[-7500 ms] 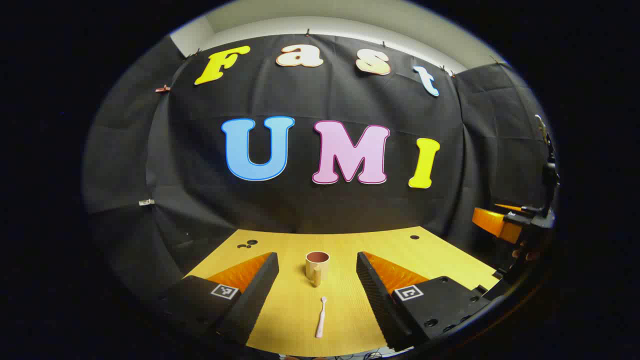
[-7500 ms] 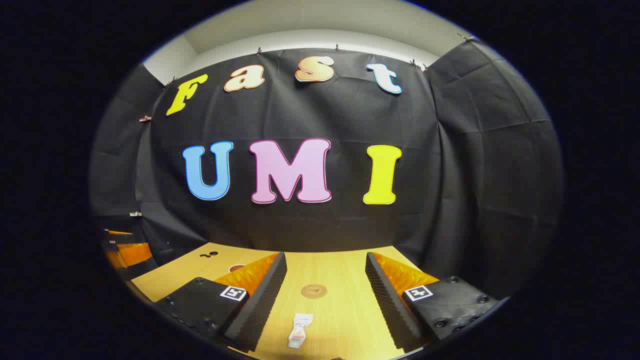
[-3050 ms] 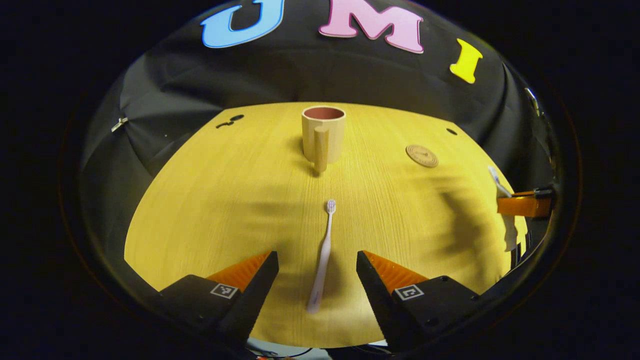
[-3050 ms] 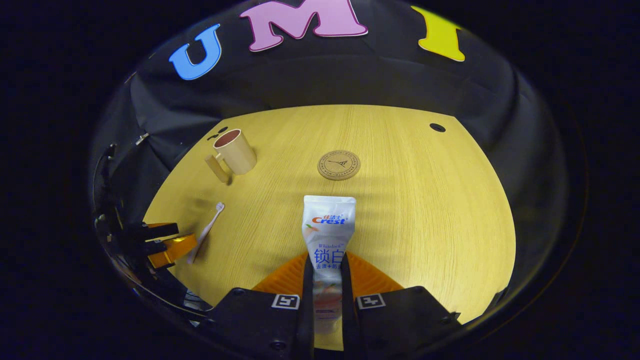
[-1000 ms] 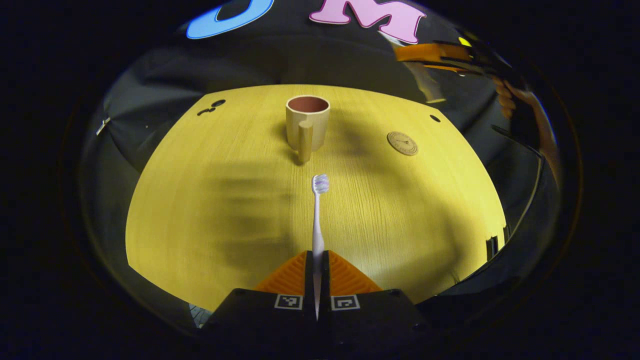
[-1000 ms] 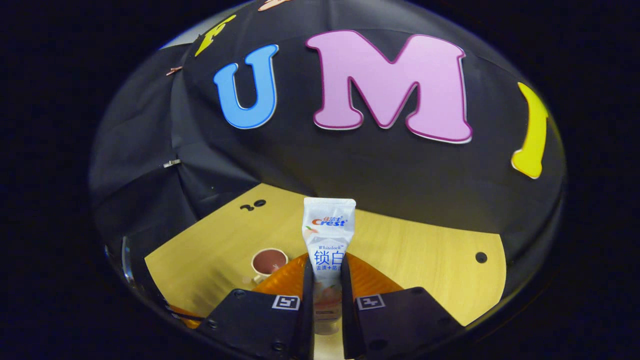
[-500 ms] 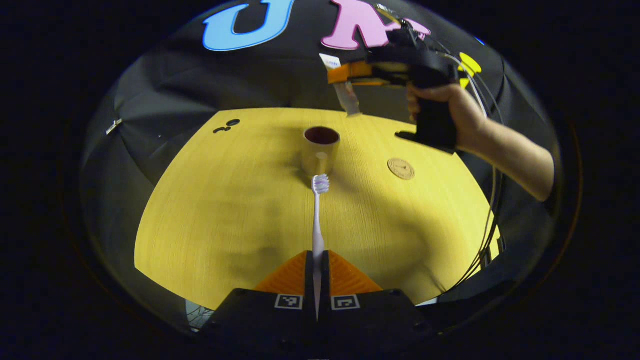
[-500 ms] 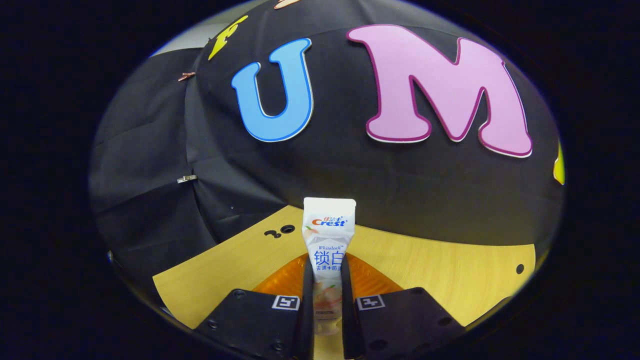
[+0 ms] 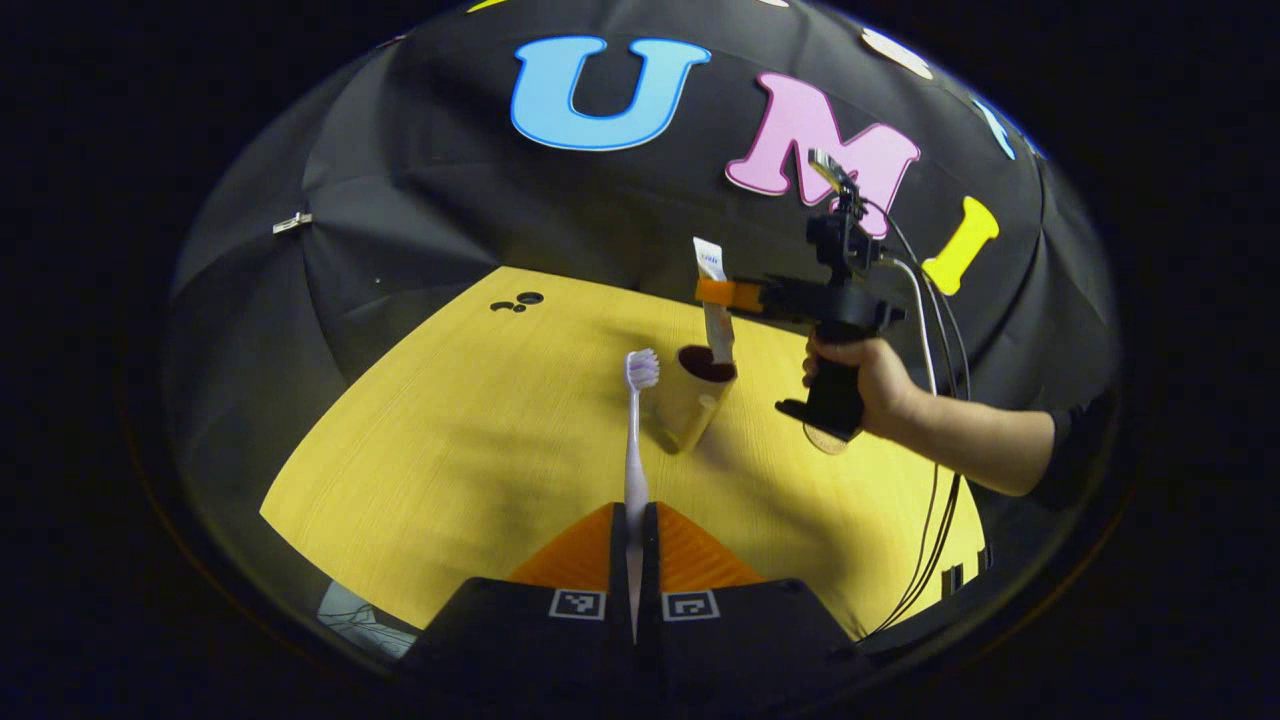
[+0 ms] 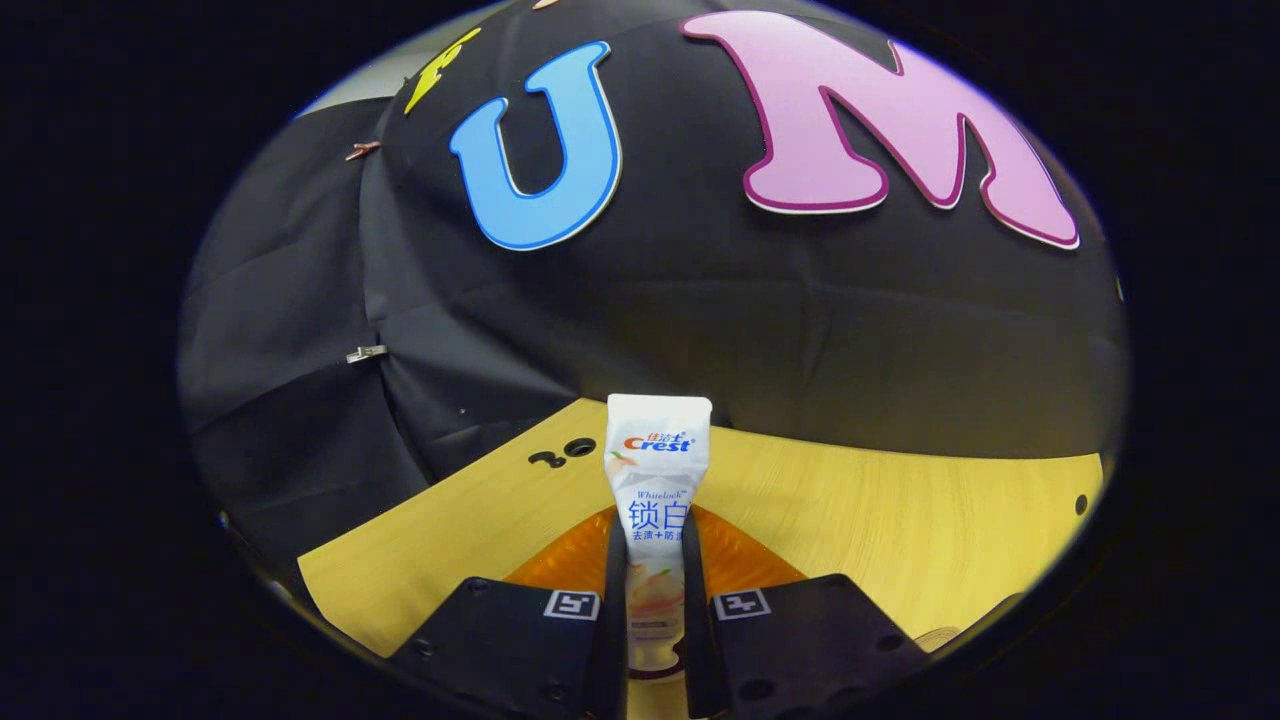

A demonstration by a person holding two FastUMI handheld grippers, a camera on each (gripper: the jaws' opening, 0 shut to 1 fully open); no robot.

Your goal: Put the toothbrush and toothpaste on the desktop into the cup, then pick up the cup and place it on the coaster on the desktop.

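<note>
Left gripper view: my left gripper (image 9: 634, 560) sits at 6 o'clock with both fingers clamped flat against the handle of the toothbrush (image 9: 634, 450). The toothbrush runs from the fingers toward 12 o'clock, and its bristle head stands clear above the yellow desktop (image 9: 450, 430). The cup (image 9: 695, 400) stands on the desktop just to the 3 o'clock side of the bristle head, leaning in this view, with its handle facing me and its dark interior visible. My right gripper (image 9: 715, 294) is held farther off, at about 1 o'clock from the cup, and grips the toothpaste (image 9: 714, 310) across the middle of the tube. The tube hangs upright with its lower end at the cup mouth; whether that end is inside the rim cannot be determined. My right hand (image 9: 875, 385) wraps the grip of that gripper at 3 o'clock, with cables trailing down from it. The coaster (image 9: 825, 440) lies on the desktop just under that hand and is mostly covered by it. Right gripper view: my right gripper (image 10: 655, 600) sits at 6 o'clock with both fingers pressed on the lower half of the toothpaste (image 10: 657, 490). The flat crimped end of the tube points to 12 o'clock. The desktop (image 10: 900, 520) spans the frame behind the tube, and a round rim shows below the fingers.
</note>
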